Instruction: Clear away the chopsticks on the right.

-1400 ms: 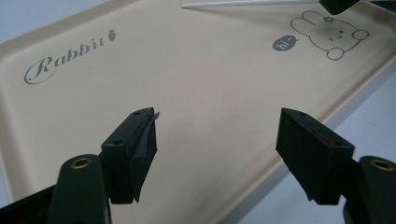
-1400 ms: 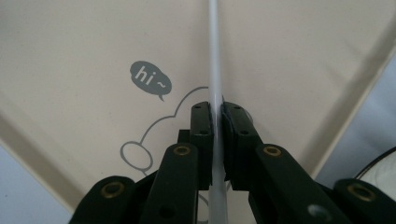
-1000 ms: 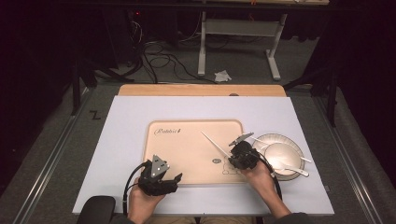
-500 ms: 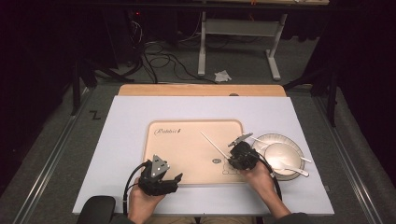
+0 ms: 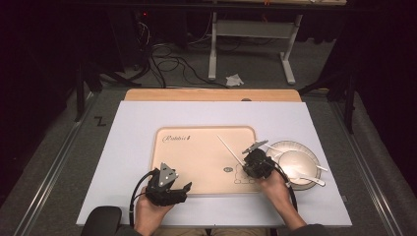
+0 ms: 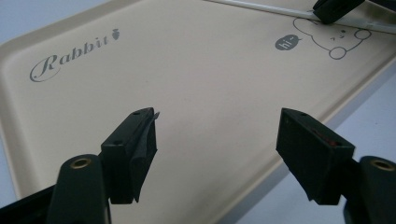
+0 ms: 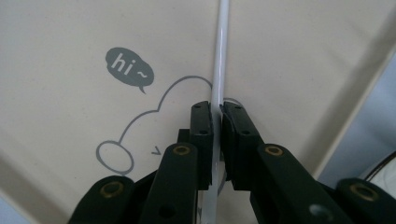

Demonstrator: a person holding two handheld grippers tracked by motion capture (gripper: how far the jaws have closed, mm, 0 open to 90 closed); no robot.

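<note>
A beige tray [image 5: 196, 152] printed "Rabbit" lies on the white table top. My right gripper [image 5: 248, 164] is over the tray's near right corner, shut on a thin white chopstick [image 5: 229, 149] that points to the far left. In the right gripper view the jaws [image 7: 217, 109] pinch the chopstick [image 7: 220, 56] above the bear drawing. My left gripper [image 5: 182, 189] rests at the tray's near left edge. Its jaws [image 6: 219, 126] stand wide open over the tray [image 6: 210, 70] with nothing between them.
A white plate [image 5: 314, 164] sits right of the tray, with a white bowl [image 5: 295, 161] and a white spoon [image 5: 311, 179] on it. A wooden strip [image 5: 211, 95] borders the table's far edge. Cables and a stand's legs lie on the floor beyond.
</note>
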